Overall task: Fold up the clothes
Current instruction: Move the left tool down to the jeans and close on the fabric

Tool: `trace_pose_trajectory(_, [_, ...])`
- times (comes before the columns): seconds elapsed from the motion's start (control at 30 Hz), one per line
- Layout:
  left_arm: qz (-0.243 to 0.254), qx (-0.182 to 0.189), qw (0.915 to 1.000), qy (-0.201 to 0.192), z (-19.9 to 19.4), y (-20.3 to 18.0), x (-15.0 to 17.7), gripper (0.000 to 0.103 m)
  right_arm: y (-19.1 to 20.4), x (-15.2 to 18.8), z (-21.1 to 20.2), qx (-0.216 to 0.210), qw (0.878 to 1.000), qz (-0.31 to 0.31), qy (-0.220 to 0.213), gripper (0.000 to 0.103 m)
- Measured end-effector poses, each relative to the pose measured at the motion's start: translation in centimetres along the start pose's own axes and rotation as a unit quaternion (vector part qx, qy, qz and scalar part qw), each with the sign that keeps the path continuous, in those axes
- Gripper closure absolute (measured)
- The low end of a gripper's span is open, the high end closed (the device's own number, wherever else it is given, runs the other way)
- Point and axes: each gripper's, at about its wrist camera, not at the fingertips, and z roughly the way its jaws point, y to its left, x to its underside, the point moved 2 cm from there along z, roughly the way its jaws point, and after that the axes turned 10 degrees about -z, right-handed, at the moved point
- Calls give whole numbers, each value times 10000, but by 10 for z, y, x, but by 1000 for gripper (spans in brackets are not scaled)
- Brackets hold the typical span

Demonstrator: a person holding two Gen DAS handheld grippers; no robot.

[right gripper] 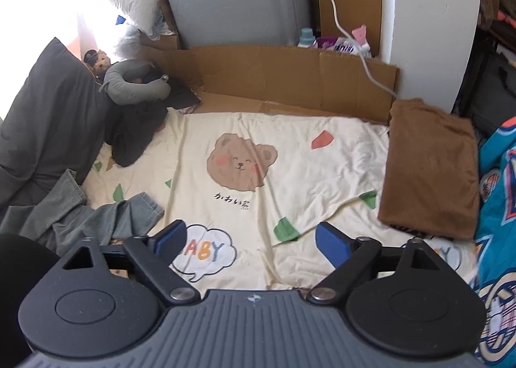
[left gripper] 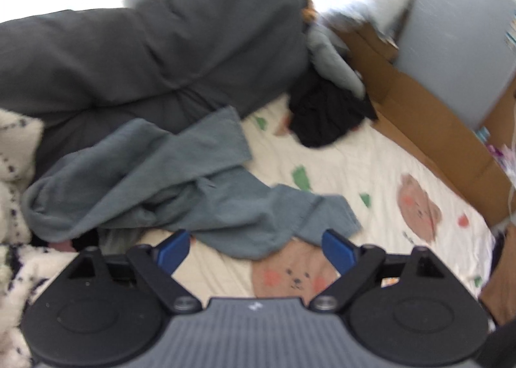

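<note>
A: We have the grey-green garment [left gripper: 167, 181] crumpled on the bed sheet [left gripper: 371, 168], just ahead of our left tool [left gripper: 258, 248]. That tool's blue pads stand wide apart and hold nothing. One corner of the cloth lies between them, low in the left wrist view.

B: And our right tool [right gripper: 254, 240] is spread open too, hovering over bare sheet near the "BABY" cloud print [right gripper: 206, 250]. From there we see only the garment's right end [right gripper: 96, 216], off to the left. The brown piece [right gripper: 432, 171] at the far right already looks folded flat.

A: We judge the grey-green cloth soft and limp, light enough to lift with one pinch, but it will sag and bunch rather than keep any shape. It looks like a brushed, matte fabric, so we expect little slipping between the pads.

B: Where do we take it? We think the near edge, at the hemmed corner [left gripper: 338, 216] by the left tool's right pad, is the cleanest spot: a single layer, flat on the sheet.

A: Agreed, and the right tool should take a second corner so we can spread it. We must pinch shallow, or we catch the sheet as well.

B: The view is blurred; we cannot tell sleeves from legs.
</note>
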Motion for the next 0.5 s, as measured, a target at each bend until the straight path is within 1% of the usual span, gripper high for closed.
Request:
trace_pose_trajectory(0.1, [-319,-54,9995,-65,2,27,-7,14,-4,1,6,33,9999,133,-41,16])
trace_pose_trajectory(0.3, [-592,-521,9967,-174,11,76,-20,15,-9,4,14,69,9996,270,-77,16])
trace_pose_trajectory(0.4, [-963,-675,9925,-330,11,102,-25,15,-10,4,16,61,9996,253,-79,16])
trace_pose_trajectory(0.5, [-1164,-740,9894,-463,10,121,-29,15,-10,3,17,-67,9995,252,-183,16])
